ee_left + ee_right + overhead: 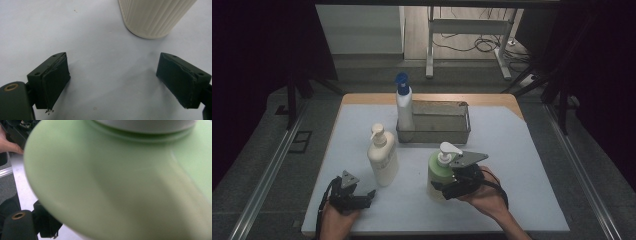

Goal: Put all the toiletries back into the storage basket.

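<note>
The green pump bottle (438, 175) stands upright on the pale blue mat (512, 165), toward the near right of the table, in front of the metal basket (437, 122). The right gripper (447, 187) is set against the bottle's lower body from the person's side, its jaws spread wide around it. In the right gripper view the green wall (120, 182) sits so close to the lens that it blurs, so whether the pads actually press on the plastic I cannot tell; one jaw shows at the bottom left beside the bottle.

The left gripper (364, 199) rests low on the mat at the near left, its jaws wide apart with nothing between them (bare mat shows in the gap). Just beyond it stands the cream pump bottle (382, 159), whose ribbed base (155, 17) appears in the left gripper view, clear of both jaws.

A white spray bottle (404, 107) with a blue top stands upright at the basket's left end, probably inside it
</note>
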Tool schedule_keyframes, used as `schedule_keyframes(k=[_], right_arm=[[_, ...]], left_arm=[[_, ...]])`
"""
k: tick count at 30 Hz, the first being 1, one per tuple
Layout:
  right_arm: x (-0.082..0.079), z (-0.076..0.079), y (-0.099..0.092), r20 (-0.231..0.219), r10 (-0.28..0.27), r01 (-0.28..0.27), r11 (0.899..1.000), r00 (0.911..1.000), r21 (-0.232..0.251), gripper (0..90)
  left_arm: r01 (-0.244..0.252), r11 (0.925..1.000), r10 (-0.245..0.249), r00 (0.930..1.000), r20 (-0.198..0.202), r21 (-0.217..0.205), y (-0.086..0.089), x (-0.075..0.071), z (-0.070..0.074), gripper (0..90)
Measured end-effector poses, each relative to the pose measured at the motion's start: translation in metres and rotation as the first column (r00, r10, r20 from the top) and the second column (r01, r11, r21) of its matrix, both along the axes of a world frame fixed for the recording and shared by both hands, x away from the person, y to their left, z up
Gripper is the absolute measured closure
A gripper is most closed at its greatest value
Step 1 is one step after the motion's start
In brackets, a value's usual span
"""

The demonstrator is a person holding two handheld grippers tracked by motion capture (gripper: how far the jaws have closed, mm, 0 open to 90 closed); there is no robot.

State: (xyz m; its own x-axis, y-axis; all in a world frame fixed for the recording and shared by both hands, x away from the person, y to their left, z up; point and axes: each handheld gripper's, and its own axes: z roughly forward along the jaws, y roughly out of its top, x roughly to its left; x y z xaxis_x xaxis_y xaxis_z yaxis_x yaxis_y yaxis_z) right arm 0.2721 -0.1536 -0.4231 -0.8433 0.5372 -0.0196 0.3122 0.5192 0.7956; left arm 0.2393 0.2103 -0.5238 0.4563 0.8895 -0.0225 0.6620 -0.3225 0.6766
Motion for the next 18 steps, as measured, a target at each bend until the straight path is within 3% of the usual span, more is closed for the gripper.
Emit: schedule_keyframes(k=[8, 18], right_arm=[[-0.001, 0.005, 0.004, -0.016, -0.025, 0.025, 0.999, 0.9995, -0.029, 11.9], [0.008, 0.015, 0.003, -0.023, -0.051, 0.05, 0.999, 0.9985, -0.014, 11.8]], left_arm=[[0.0, 1.0, 0.0, 1.0, 0.0, 0.0, 0.0, 0.0, 0.0, 10.7], [-0.001, 1.0, 0.001, 1.0, 0.001, -0.001, 0.0, 0.0, 0.0, 10.7]])
